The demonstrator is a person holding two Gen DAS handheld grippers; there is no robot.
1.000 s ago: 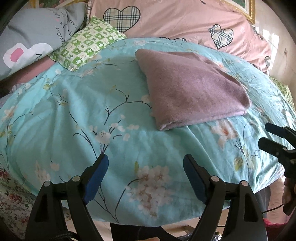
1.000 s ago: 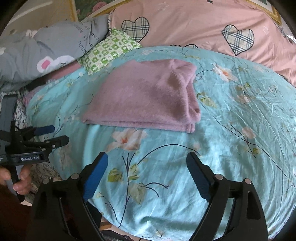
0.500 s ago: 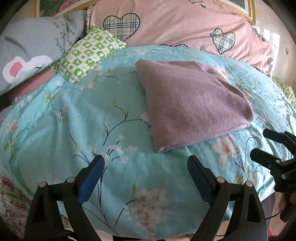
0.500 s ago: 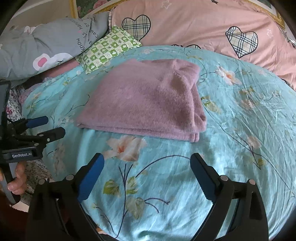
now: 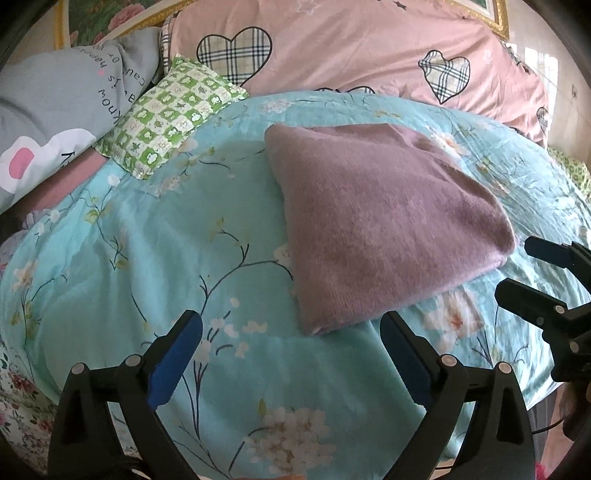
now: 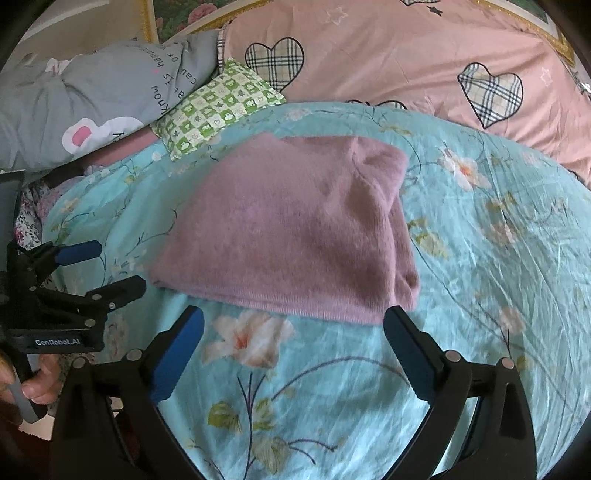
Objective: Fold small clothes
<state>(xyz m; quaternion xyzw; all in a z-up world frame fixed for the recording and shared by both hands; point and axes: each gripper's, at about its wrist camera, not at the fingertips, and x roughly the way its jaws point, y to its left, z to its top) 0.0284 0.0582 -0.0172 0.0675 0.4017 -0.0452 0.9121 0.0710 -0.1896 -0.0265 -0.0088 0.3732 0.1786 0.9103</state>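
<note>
A floral quilt [image 5: 155, 229] is spread under both claws, and ahead of them a purple knitted garment [image 5: 380, 225] is laid, already folded flat; little seems left. The left gripper [image 5: 291, 354] and right gripper [image 6: 293, 352] are opening wide, and nothing is held or touched.

A turquoise quilt [image 5: 155, 258] printed with pale blossoms and dark twigs covers the bed. Behind it a big pink pillow [image 5: 369, 55] with plaid hearts leans against the gilt headboard [image 5: 491, 18]. To the left, a small green-and-white checked cushion [image 5: 173, 110] lies touching the quilt's edge, beside a grey bedcover [image 5: 55, 99] with printed lettering and a white-and-pink cartoon patch.
</note>
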